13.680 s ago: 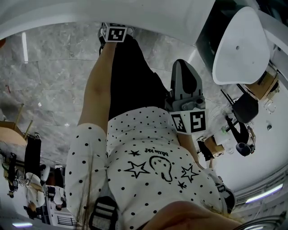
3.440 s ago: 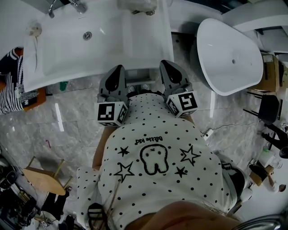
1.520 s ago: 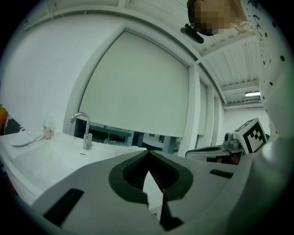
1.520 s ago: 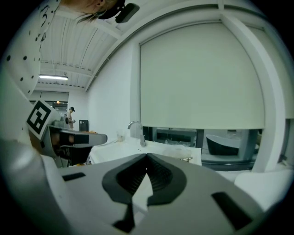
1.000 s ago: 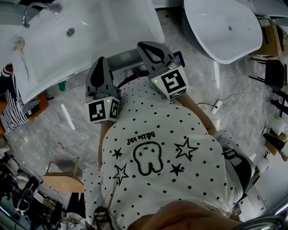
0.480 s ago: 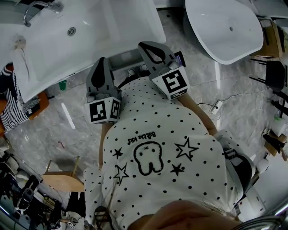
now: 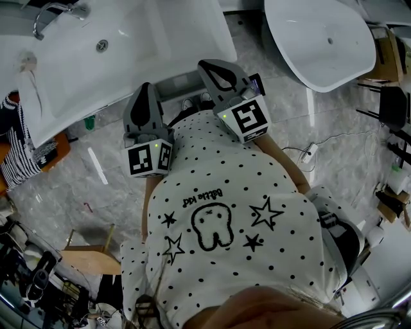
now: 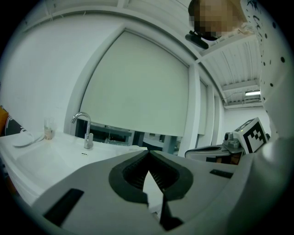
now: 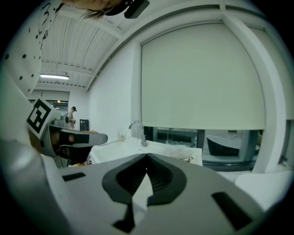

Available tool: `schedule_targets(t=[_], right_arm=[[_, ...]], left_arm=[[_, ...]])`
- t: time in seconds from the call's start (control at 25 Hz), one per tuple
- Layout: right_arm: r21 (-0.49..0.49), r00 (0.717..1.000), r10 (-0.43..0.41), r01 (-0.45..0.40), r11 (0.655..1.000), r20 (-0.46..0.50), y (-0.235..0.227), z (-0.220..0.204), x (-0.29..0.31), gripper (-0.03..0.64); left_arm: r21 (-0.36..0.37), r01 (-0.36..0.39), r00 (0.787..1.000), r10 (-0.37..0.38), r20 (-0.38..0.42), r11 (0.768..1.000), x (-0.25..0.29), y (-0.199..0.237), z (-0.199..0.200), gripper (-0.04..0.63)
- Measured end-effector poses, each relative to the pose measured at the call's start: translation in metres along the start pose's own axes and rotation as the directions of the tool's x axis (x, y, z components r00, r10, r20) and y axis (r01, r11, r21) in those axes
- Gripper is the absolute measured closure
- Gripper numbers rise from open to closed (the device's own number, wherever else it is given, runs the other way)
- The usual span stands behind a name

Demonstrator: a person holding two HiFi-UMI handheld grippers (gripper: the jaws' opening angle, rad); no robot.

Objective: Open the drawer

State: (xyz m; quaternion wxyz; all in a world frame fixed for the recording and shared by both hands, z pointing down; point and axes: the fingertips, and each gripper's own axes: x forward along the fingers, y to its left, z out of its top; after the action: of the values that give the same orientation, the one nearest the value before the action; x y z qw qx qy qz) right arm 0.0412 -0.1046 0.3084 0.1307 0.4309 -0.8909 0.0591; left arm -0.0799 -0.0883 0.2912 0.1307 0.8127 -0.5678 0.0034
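A white vanity [image 7: 192,38] with a basin [image 7: 96,54] stands in front of me. Below its counter edge only a narrow grey strip of the cabinet front [image 7: 182,82] shows, and I cannot make out a drawer handle. My left gripper [image 7: 146,90] and right gripper [image 7: 209,65] are held at chest height and point toward that front, short of it. In the left gripper view the left gripper's [image 8: 148,155] ribbed pads meet at the tip with nothing between them. The right gripper [image 9: 147,157] looks the same in its own view.
A freestanding white bathtub [image 7: 321,38] stands to the right of the vanity. A chrome tap [image 7: 54,9] is at the basin's far side. A striped cloth [image 7: 16,151] hangs at the left, a wooden stool [image 7: 83,257] stands behind left, and a cable [image 7: 308,152] lies on the marble floor.
Nothing has moved over the last second. In the oldest frames I faced away from the vanity, then turned to it and brought both grippers up in front of its cabinet.
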Motion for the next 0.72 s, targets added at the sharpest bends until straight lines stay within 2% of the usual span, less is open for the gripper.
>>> schedule_targets(t=[0.72], right_arm=[[0.003,1.000,-0.001,0.001,1.000,-0.010,-0.0015,-0.0015,-0.0001,0.603]], left_arm=[[-0.006,-0.002,1.000,0.002,-0.002,1.000,0.0002,-0.0003,-0.0004,0.591]])
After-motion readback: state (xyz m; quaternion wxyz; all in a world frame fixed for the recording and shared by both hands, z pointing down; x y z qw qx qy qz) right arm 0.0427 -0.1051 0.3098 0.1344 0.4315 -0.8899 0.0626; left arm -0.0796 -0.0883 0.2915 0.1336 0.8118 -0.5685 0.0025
